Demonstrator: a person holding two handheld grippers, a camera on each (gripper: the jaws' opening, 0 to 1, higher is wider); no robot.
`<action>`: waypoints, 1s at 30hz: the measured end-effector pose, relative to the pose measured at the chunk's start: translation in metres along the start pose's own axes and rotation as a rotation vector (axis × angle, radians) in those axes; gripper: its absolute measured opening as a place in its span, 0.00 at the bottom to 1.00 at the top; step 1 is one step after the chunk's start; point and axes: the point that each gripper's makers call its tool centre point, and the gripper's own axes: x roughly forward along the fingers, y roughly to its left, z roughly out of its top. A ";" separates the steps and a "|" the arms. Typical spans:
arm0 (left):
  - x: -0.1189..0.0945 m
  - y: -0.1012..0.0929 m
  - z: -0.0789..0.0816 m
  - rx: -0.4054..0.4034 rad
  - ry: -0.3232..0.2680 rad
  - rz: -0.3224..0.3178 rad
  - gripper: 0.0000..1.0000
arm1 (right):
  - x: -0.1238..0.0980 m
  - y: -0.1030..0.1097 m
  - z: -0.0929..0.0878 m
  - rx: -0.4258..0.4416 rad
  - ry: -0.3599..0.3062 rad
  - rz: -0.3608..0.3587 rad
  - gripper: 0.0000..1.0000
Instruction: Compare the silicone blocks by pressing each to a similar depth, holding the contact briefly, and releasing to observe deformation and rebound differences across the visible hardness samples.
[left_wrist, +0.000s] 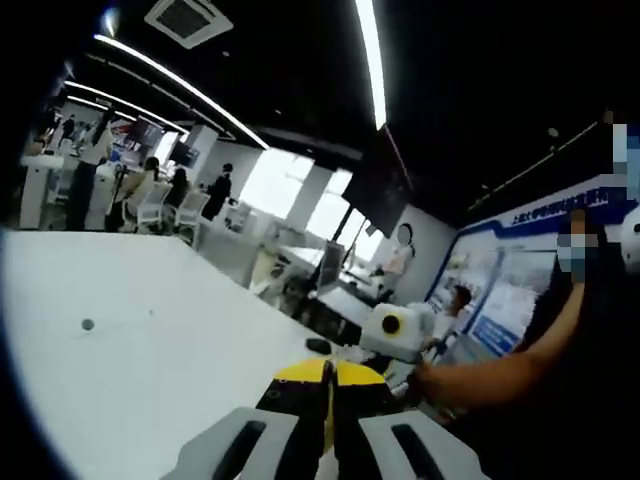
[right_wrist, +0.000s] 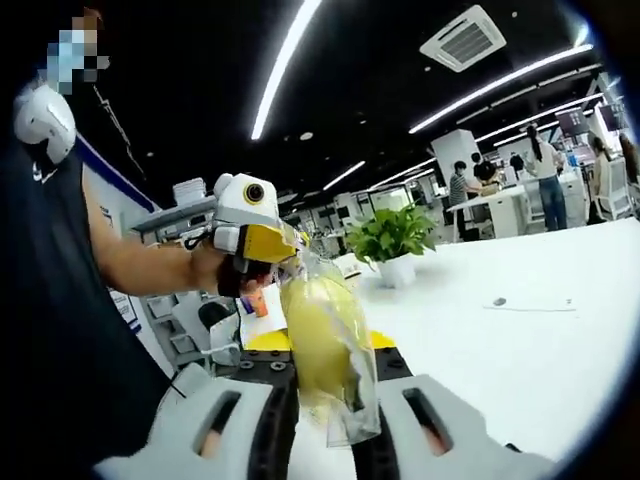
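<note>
A soft yellow-green silicone block (right_wrist: 318, 340) in a clear plastic bag stands upright between the black fingers of my right gripper (right_wrist: 325, 405), which is shut on it. The bag's crinkled top reaches up to my left gripper (right_wrist: 255, 235), held in a person's hand at the left; whether they touch is unclear. In the left gripper view my left gripper (left_wrist: 330, 400) has its two black fingers pressed together, and nothing shows between them. Beyond its tips, the right gripper (left_wrist: 395, 328) shows with a bare forearm (left_wrist: 490, 375) leading to it.
A wide white table (left_wrist: 150, 340) lies below both grippers, with a small dark speck (left_wrist: 87, 324) and a dark object (left_wrist: 318, 345) on it. A potted plant (right_wrist: 390, 240) stands at the table's far end. People sit at desks in the background.
</note>
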 end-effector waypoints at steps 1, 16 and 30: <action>-0.001 0.002 -0.002 0.038 0.007 0.010 0.00 | 0.001 -0.002 0.000 -0.001 0.011 -0.007 0.09; -0.010 -0.004 -0.021 0.119 0.066 0.028 0.00 | 0.000 0.011 -0.018 0.040 0.090 0.015 0.05; -0.014 0.006 -0.019 0.159 0.074 0.074 0.00 | 0.009 0.007 -0.018 0.088 0.130 0.026 0.04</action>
